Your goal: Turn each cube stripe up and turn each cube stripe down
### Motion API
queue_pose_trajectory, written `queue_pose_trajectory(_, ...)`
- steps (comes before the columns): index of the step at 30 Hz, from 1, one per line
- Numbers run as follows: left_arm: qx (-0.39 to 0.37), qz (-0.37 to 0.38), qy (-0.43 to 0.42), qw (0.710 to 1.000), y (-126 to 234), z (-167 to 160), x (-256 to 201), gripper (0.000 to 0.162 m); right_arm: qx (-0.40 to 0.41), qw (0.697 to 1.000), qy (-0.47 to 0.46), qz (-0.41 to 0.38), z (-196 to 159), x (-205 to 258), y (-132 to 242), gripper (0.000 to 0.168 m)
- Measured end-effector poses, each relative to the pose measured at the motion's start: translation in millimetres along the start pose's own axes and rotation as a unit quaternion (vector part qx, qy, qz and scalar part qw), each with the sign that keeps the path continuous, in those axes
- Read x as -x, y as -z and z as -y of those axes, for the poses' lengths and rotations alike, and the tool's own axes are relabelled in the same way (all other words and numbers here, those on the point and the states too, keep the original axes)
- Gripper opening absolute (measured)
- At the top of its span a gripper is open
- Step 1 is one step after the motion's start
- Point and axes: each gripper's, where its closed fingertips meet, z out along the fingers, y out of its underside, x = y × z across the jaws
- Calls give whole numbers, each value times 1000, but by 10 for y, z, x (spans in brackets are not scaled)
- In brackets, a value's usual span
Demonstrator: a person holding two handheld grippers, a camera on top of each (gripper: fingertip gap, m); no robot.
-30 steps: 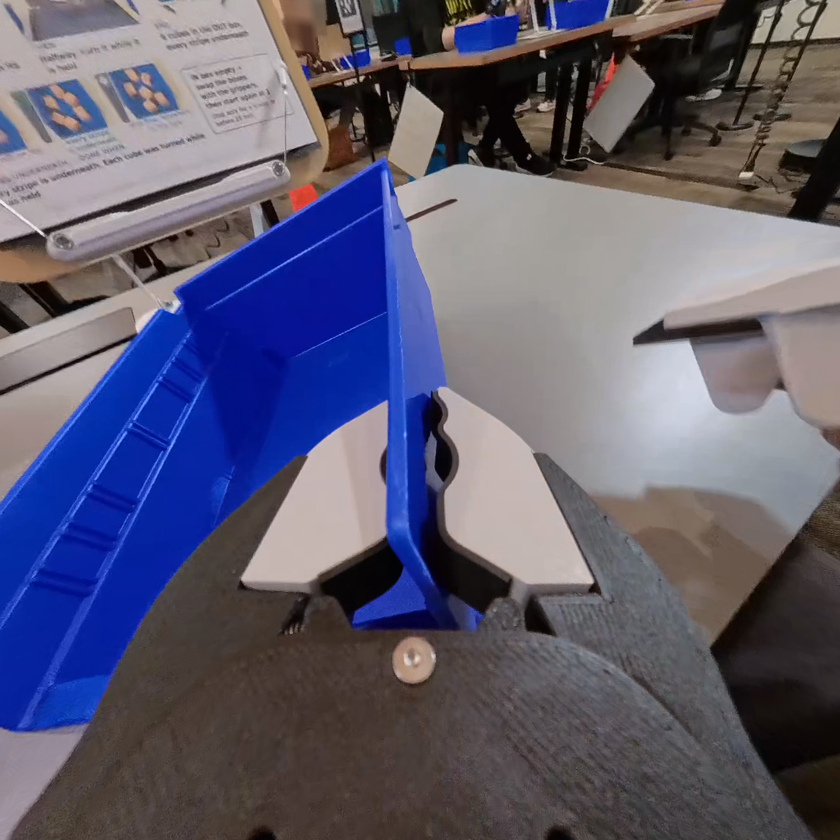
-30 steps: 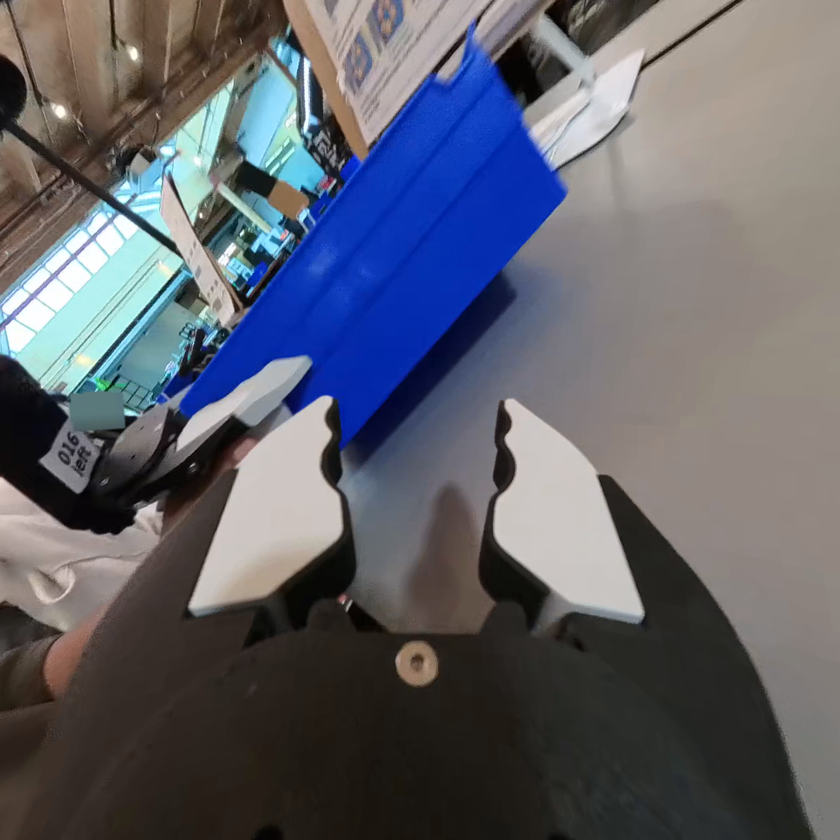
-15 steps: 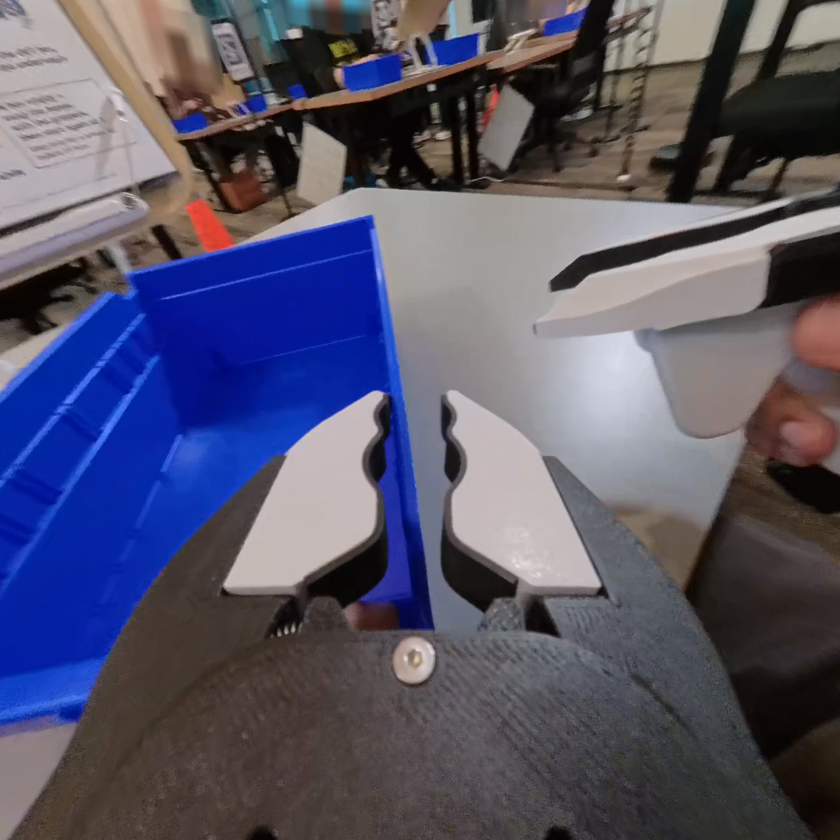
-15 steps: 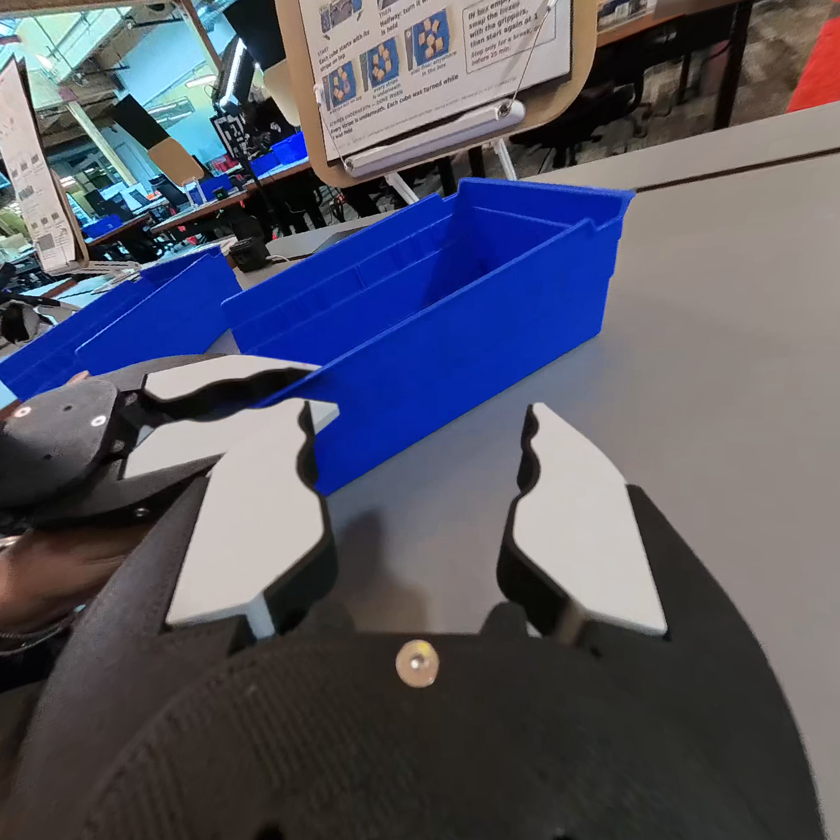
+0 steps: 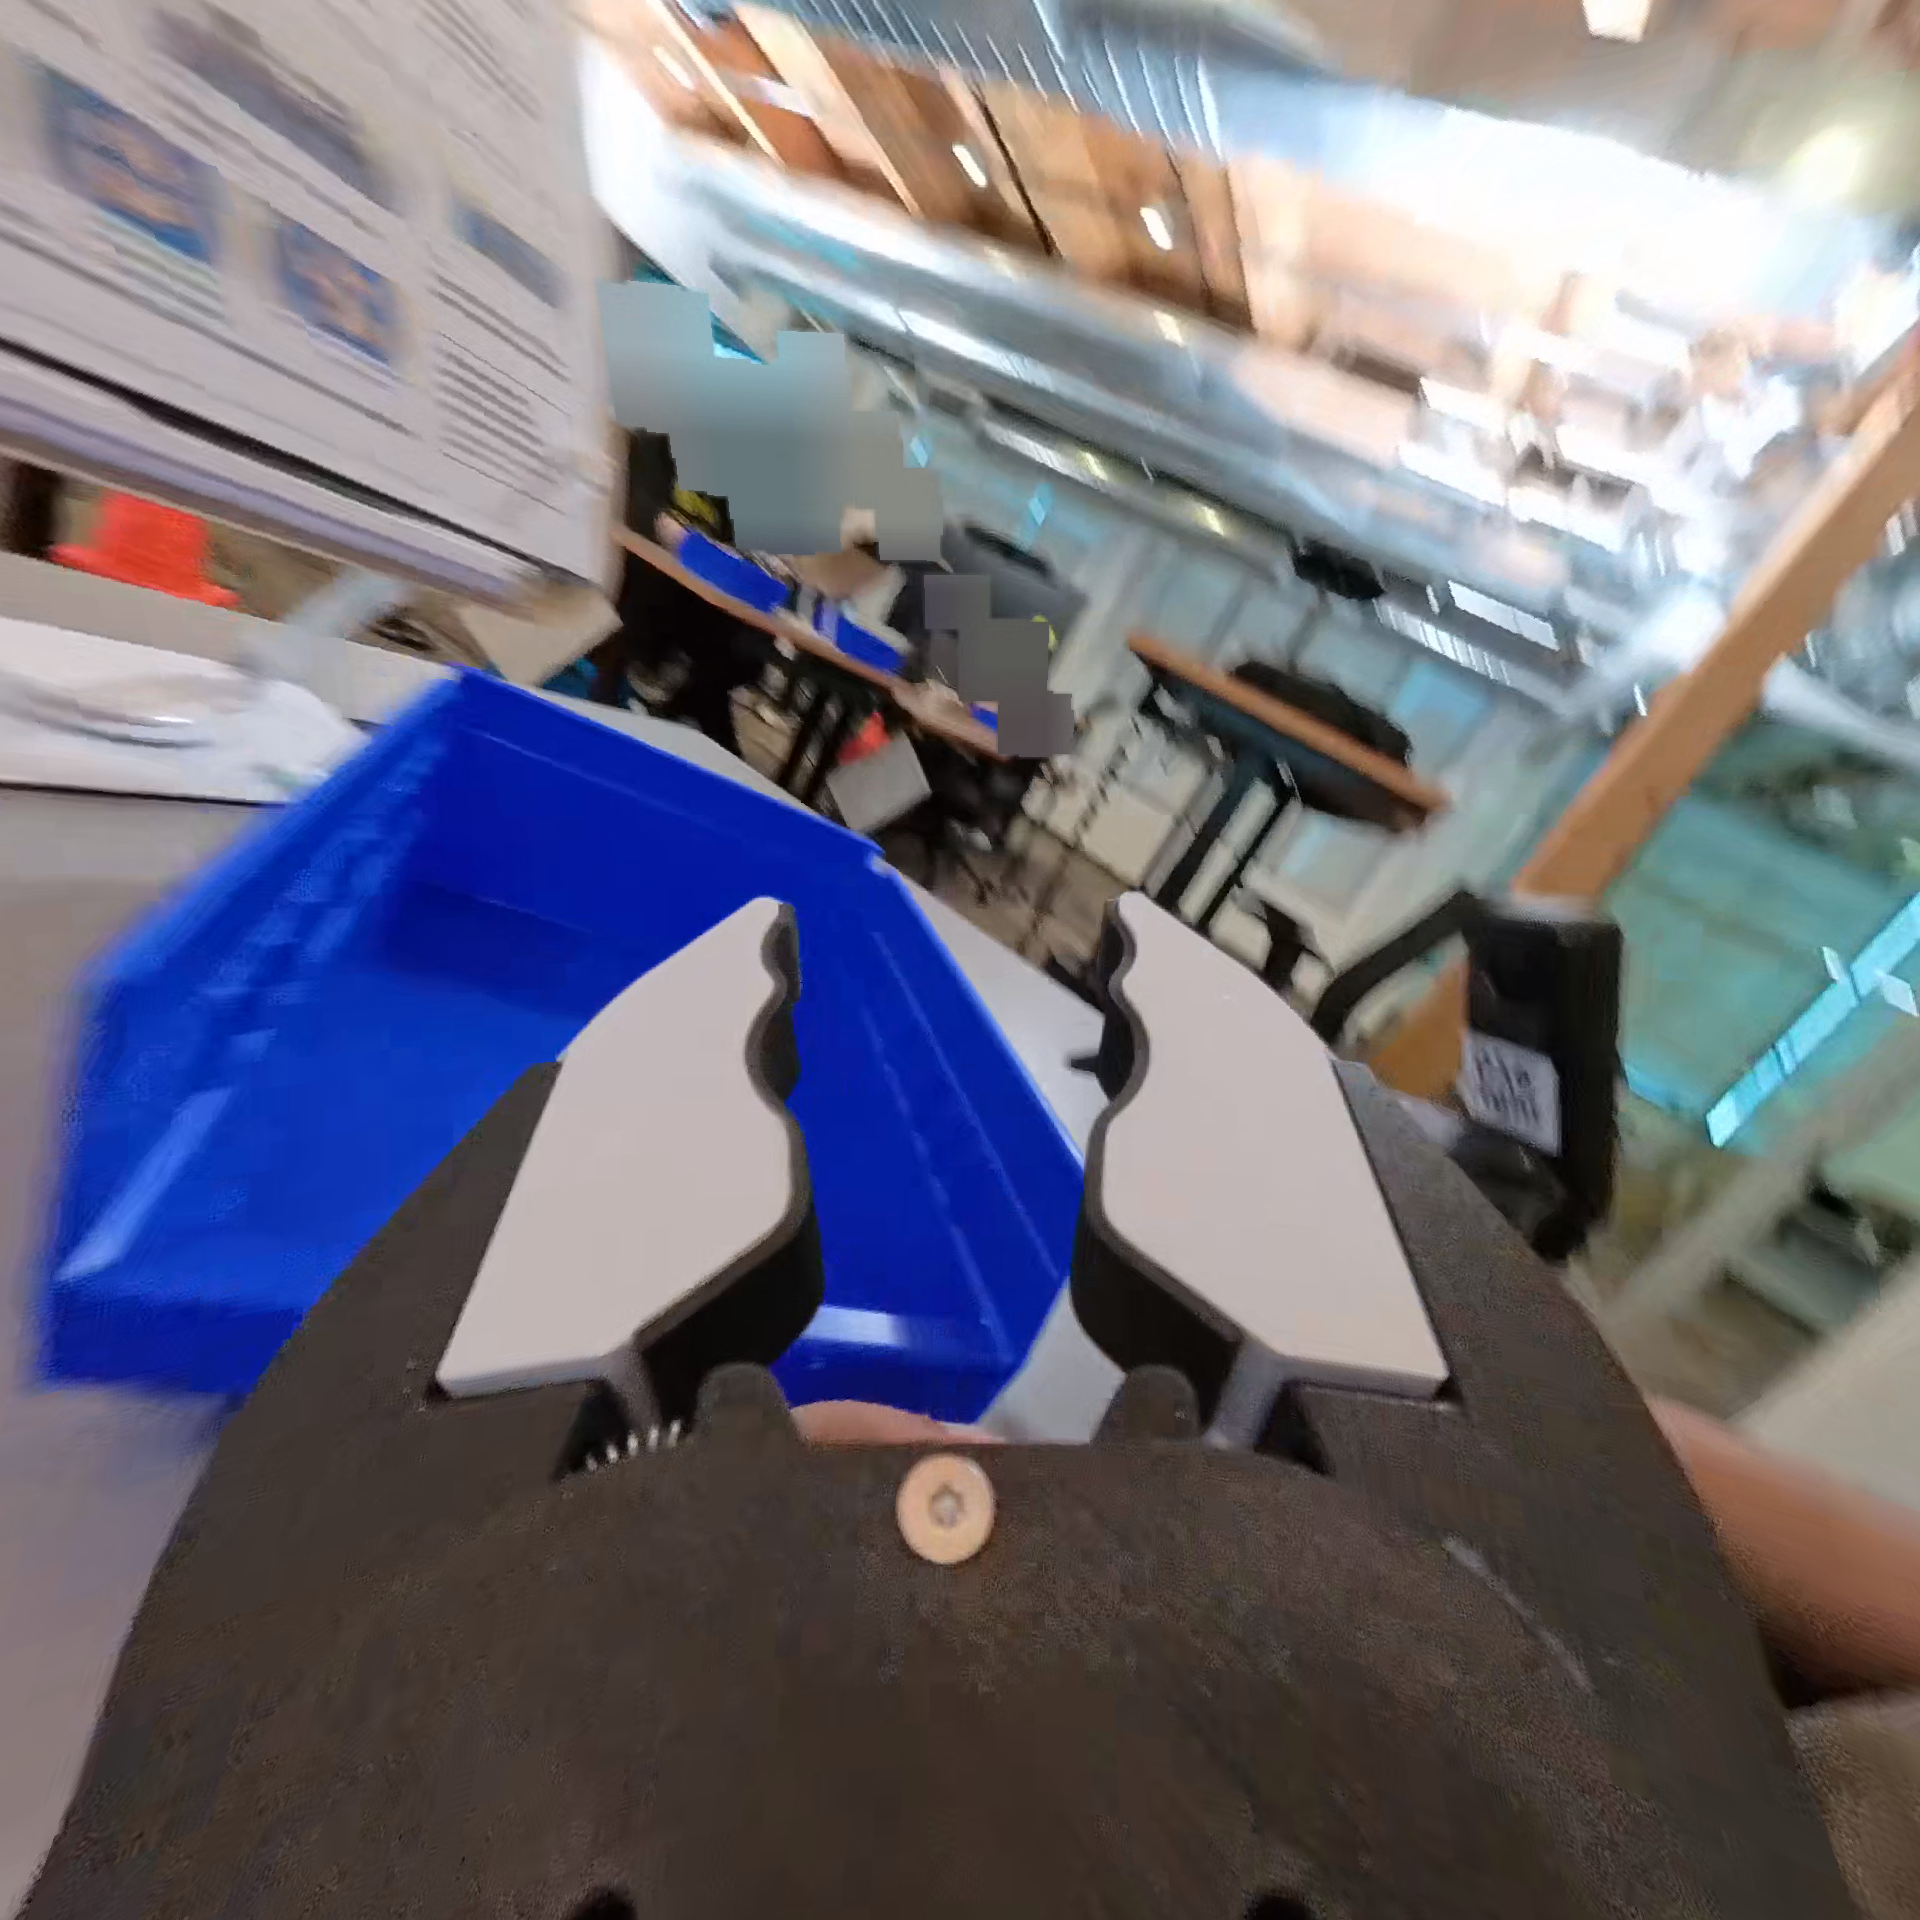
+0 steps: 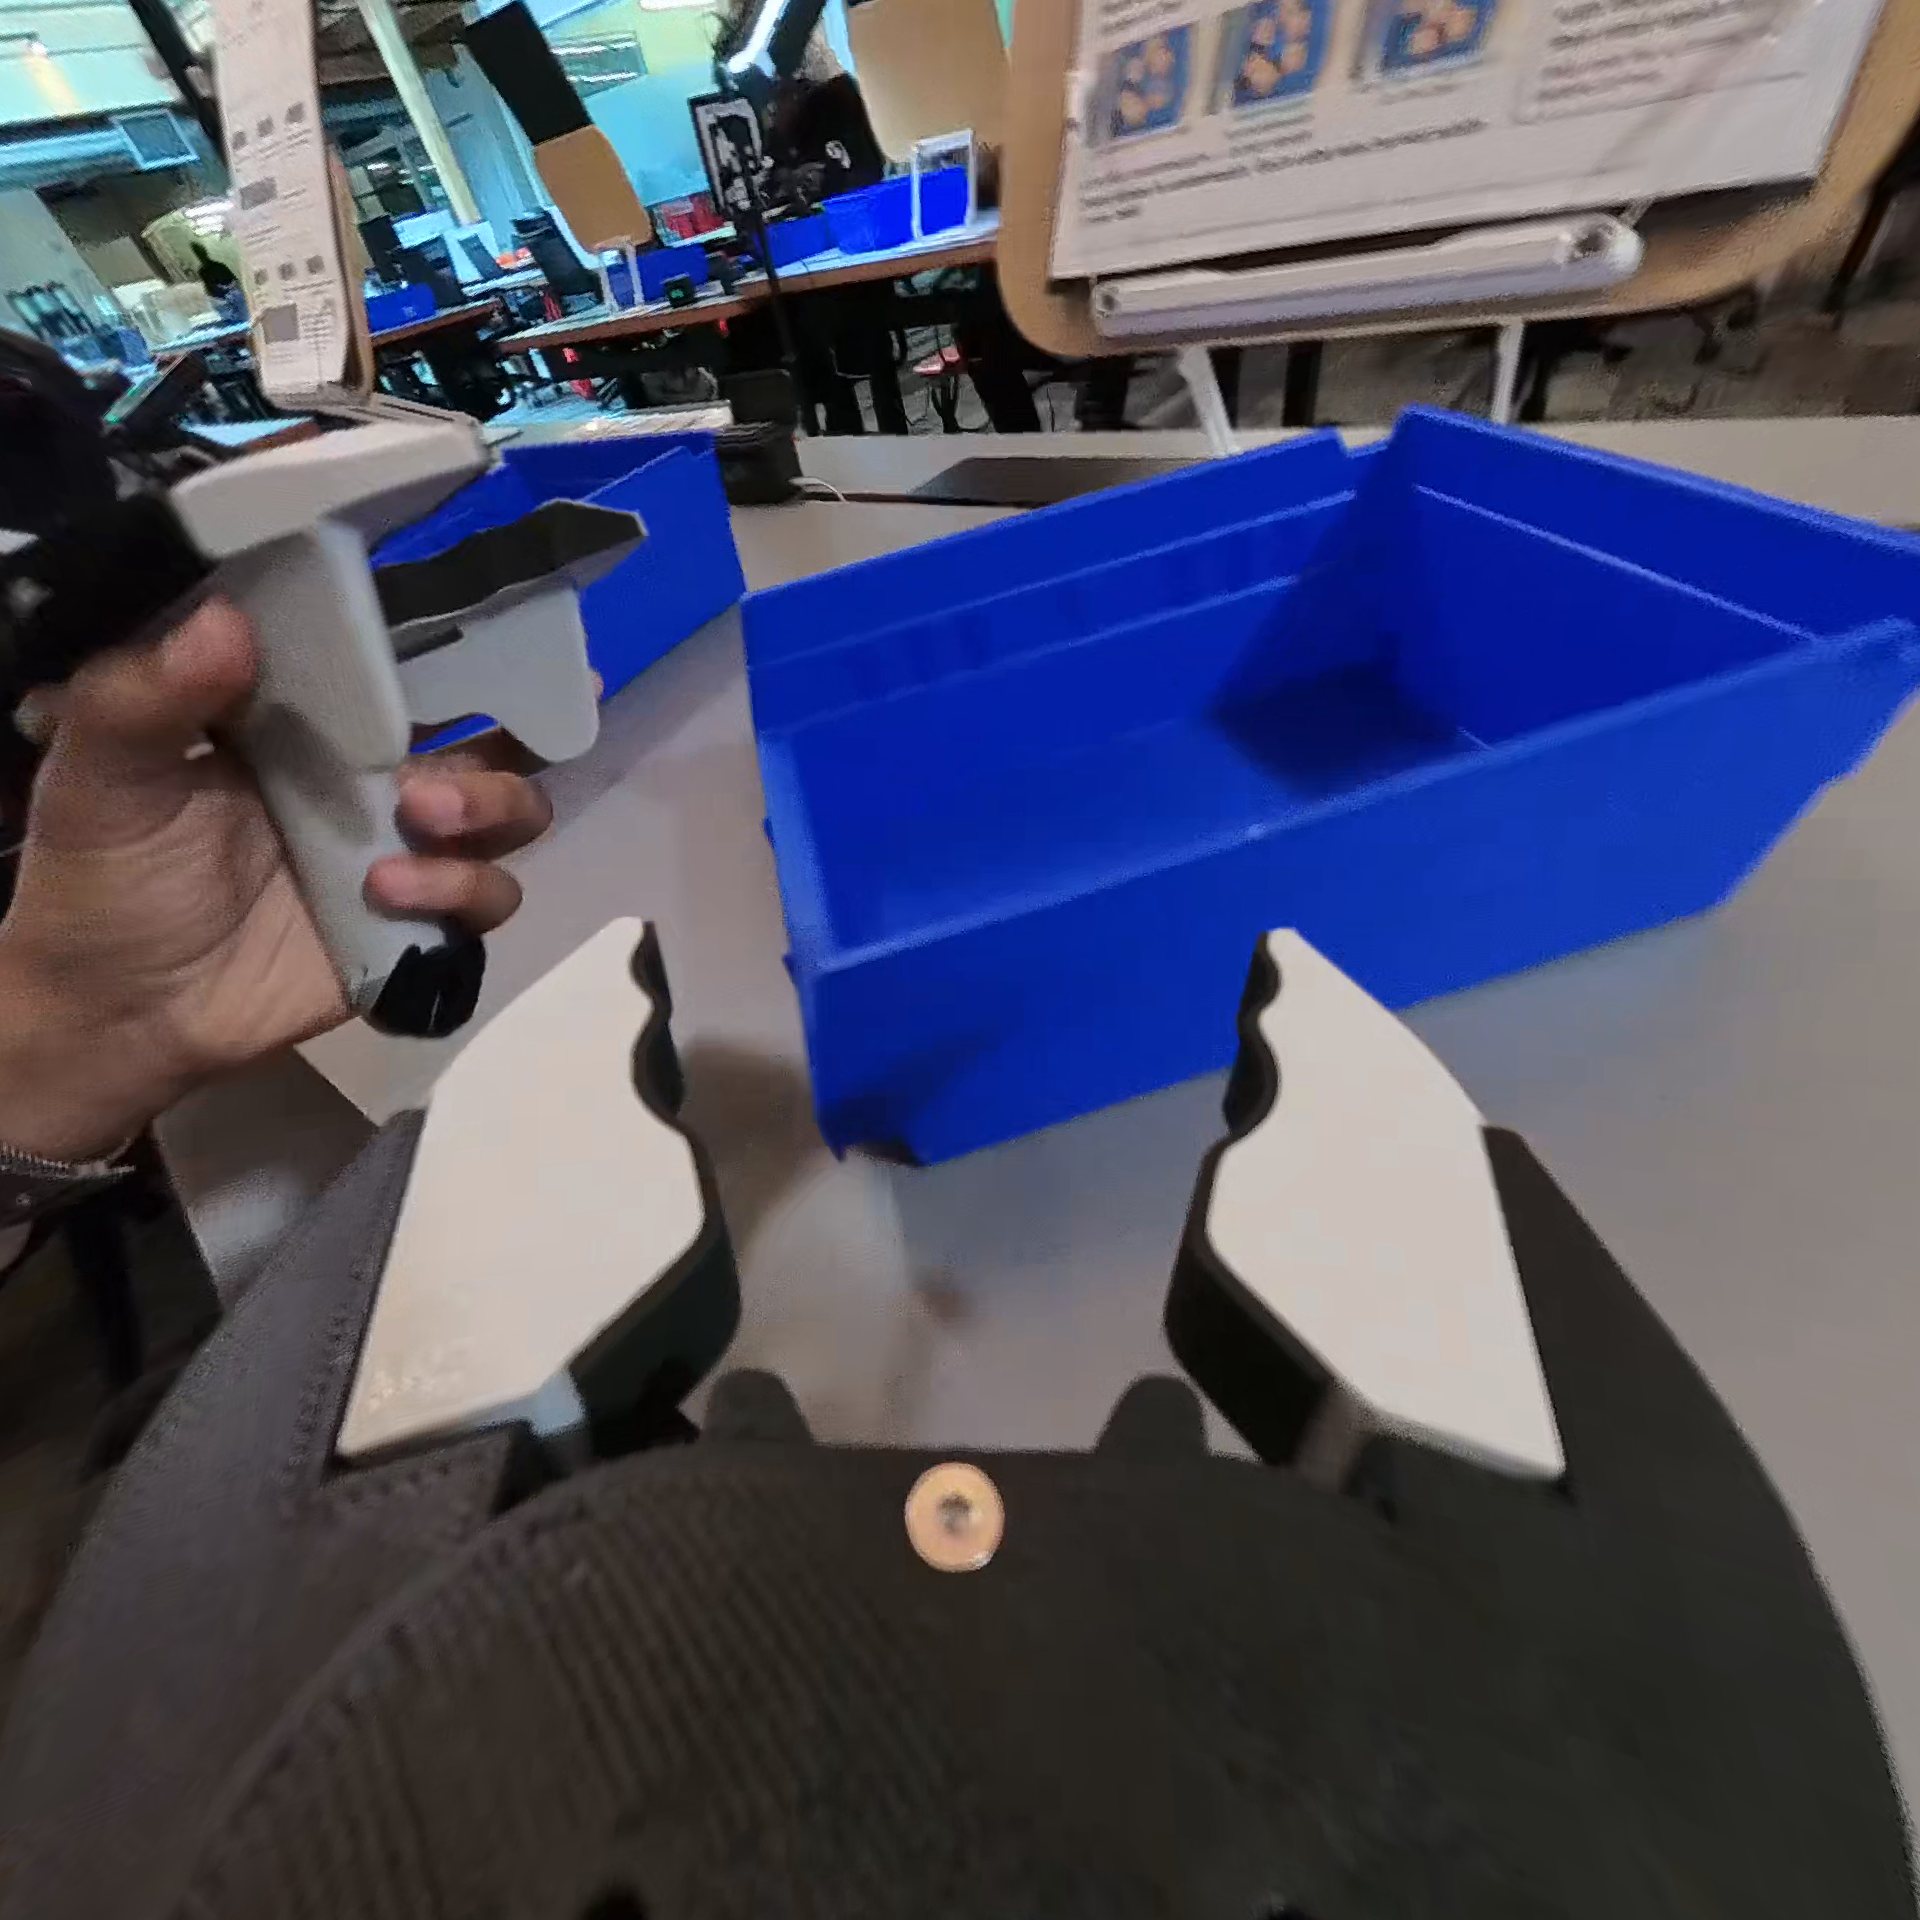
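Cubes are nowhere in sight: the open-topped blue plastic bin (image 6: 1299,831) ahead of the right gripper (image 6: 951,956) looks bare inside, and no striped cube shows in either view. The right gripper's jaws stand wide apart with nothing between them, aimed at the bin's near corner on the grey table (image 6: 1662,1091). Off to the side of its left jaw, a hand (image 6: 177,894) holds the left gripper (image 5: 945,925) by its pale handle, lifted clear of the table; those jaws are also parted and empty, with the bin lying behind the left one in a heavily blurred wrist view. A second blue bin (image 6: 634,551) sits farther back. How the cubes would handle cannot be judged; the bin itself looks like light, rigid, smooth plastic, best pinched over a thin side wall. An instruction board (image 6: 1455,114) with printed text and small pictures stands beyond the bin. No brand is legible.
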Motion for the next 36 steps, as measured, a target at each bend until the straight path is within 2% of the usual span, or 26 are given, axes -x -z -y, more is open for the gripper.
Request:
queue_pose_trajectory(3, -61, 46, 58, 995, 332, 274, 358, 55, -61, 997, 35, -28, 122, 154, -24, 95)
queue_pose_trajectory(5, -74, 48, 84, 993, 440, 335, 439, 55, -96, 992, 51, -62, 133, 126, -53, 95)
queue_pose_trajectory(7, -73, 53, 87, 992, 479, 329, 477, 55, -71, 991, 66, -88, -9, 75, -166, 93)
queue_pose_trajectory(8, -70, 55, 82, 993, 481, 318, 485, 54, -49, 991, 71, -101, -98, 39, -238, 73)
queue_pose_trajectory(9, -65, 57, 76, 993, 476, 306, 486, 52, -32, 990, 67, -121, -160, -20, -297, 62)
queue_pose_trajectory(12, -47, 62, 61, 995, 450, 253, 501, 49, -34, 986, 75, -145, -119, -121, -341, 59)
queue_pose_trajectory(15, -51, 67, 68, 994, 449, 265, 528, 48, -23, 977, 90, -190, -85, -422, -268, 38)
queue_pose_trajectory(20, -62, 62, 74, 993, 411, 310, 538, 47, -18, 967, 37, -253, 40, -1111, -183, 15)
queue_pose_trajectory(23, -50, 59, 68, 995, 307, 272, 558, 46, -19, 960, 30, -278, 99, -1398, -141, 12)
queue_pose_trajectory(25, -40, 52, 74, 995, 229, 234, 554, 46, 3, 961, 44, -275, 92, -1544, -161, 27)
queue_pose_trajectory(27, -34, 45, 81, 995, 160, 204, 547, 43, 41, 970, 52, -232, 13, -1609, -236, 47)
queue_pose_trajectory(28, -31, 41, 82, 995, 125, 194, 543, 43, 52, 977, 47, -200, -15, -1606, -260, 46)
queue_pose_trajectory(29, -30, 35, 84, 995, 91, 189, 534, 42, 53, 983, 36, -173, -20, -1606, -272, 37)
queue_pose_trajectory(30, -28, 30, 87, 995, 52, 182, 528, 42, 52, 984, 21, -168, -20, -1654, -259, 19)
queue_pose_trajectory(31, -24, 25, 90, 995, 14, 171, 527, 41, 50, 982, 12, -181, -11, -1747, -216, 14)
queue_pose_trajectory(36, 2, 4, 125, 992, -199, 65, 544, 41, 52, 977, -2, -207, 3, -2210, 119, 5)
